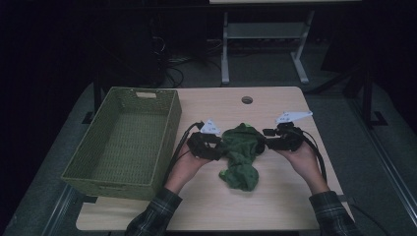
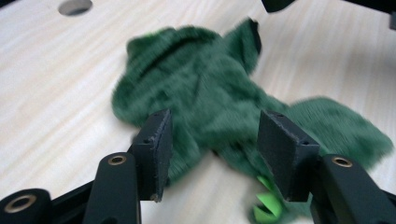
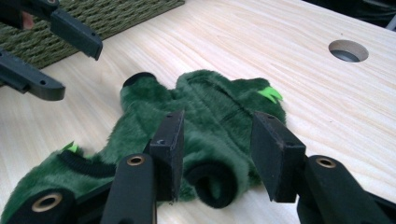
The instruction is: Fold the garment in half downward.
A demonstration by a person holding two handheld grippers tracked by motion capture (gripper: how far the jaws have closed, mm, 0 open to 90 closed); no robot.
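Between left gripper (image 1: 222,147) and right gripper (image 1: 260,141), green plush garment (image 1: 241,152), jaws apart

The green plush garment (image 1: 241,155) lay crumpled on the desk (image 1: 275,206), right of centre. Its fabric was dark green, short-piled fleece with bright green trim pieces showing at the edges. A black ribbed cuff, rolled open, faced the right gripper view, and a second black-edged opening lay at the far end. The garment rested flat in loose folds, one part trailing toward the near edge.
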